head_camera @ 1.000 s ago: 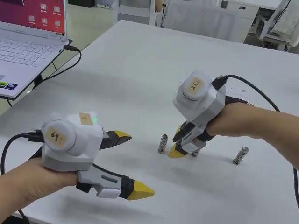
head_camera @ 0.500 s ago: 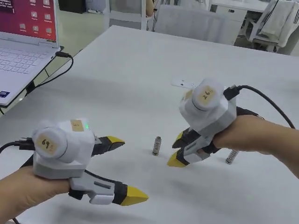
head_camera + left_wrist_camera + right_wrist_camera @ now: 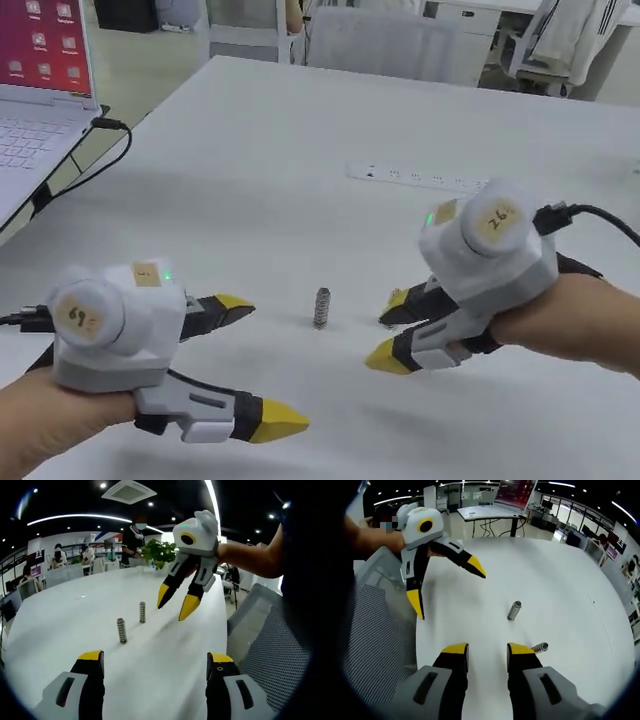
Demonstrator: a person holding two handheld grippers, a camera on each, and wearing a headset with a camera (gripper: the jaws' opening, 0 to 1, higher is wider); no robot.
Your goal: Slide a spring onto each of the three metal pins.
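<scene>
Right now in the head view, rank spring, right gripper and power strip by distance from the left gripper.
1. spring: just ahead of the left gripper
2. right gripper: past the spring, to the right
3. power strip: farthest, at the back

right gripper [image 3: 390,328] lifted off the table [image 3: 250,180], further from the spring [image 3: 321,307]

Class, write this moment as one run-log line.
left tool: open, empty | right tool: open, empty | small coiled metal spring: upright on white table, between both tools, untouched
</scene>
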